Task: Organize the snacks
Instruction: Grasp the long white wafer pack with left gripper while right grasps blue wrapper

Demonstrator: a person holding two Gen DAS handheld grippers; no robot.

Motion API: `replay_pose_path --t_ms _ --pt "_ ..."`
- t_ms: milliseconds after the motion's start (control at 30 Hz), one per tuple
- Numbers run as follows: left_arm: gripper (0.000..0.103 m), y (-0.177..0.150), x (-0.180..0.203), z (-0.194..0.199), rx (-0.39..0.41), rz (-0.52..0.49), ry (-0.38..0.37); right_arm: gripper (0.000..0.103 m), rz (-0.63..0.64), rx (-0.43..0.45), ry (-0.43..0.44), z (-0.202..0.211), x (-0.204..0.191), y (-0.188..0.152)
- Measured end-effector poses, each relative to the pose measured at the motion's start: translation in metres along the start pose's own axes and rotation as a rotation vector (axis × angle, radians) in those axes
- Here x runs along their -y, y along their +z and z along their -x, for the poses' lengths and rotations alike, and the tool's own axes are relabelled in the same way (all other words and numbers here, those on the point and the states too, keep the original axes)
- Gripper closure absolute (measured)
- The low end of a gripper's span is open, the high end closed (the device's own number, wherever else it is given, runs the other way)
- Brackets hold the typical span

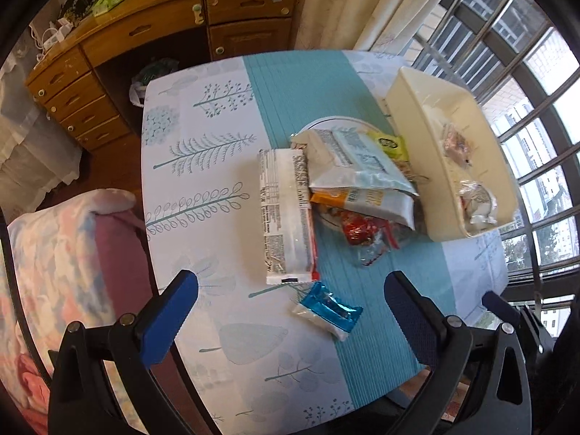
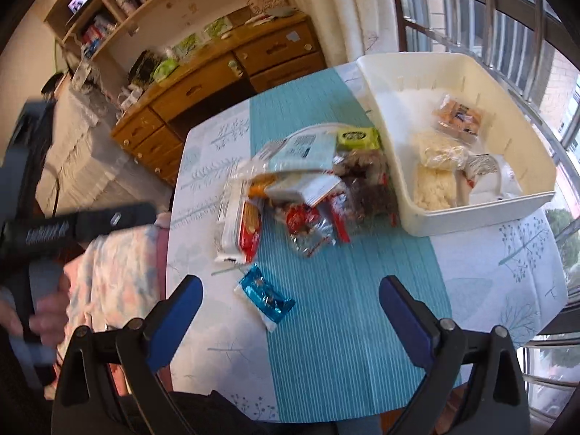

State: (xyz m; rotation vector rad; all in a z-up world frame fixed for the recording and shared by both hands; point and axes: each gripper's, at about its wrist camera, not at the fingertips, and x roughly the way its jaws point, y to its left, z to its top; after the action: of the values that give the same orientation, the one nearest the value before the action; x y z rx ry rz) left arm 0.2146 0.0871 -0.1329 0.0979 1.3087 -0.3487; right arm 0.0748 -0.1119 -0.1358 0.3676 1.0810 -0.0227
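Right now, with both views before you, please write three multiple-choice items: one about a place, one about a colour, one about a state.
1. Where does the small blue-wrapped snack lie?
A. in the bin
B. on the table, apart from the pile, nearest the camera
C. on the plate

2. What colour is the storage bin?
A. cream white
B. red
C. black

3. How are the left hand-held gripper and right hand-held gripper?
A. both shut on packets
B. one holds the bin
C. both open and empty

Answers: 1 B, it lies alone on the tablecloth. 2 A, its walls are cream. 3 C, the blue fingers stand wide apart with nothing between.
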Motion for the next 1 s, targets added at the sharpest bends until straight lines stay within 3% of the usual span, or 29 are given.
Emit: replay_pose_path --t_ms 500,667,1000 --pt "0.001 0.034 -0.012 -0.103 -0.188 0.050 0.054 0.020 0.340 -0.020 -0.037 -0.070 -0.044 -0.038" --pt "0.001 0.038 -0.017 -0.130 -0.231 0.071 0.057 0.029 0.377 0.004 -0.069 -0.093 -0.044 -0.044" --pt "0.005 0.048 -0.020 -0.171 -0.278 0.100 0.060 0.045 0.399 -0.066 -0.034 -0.127 -0.044 -0.058"
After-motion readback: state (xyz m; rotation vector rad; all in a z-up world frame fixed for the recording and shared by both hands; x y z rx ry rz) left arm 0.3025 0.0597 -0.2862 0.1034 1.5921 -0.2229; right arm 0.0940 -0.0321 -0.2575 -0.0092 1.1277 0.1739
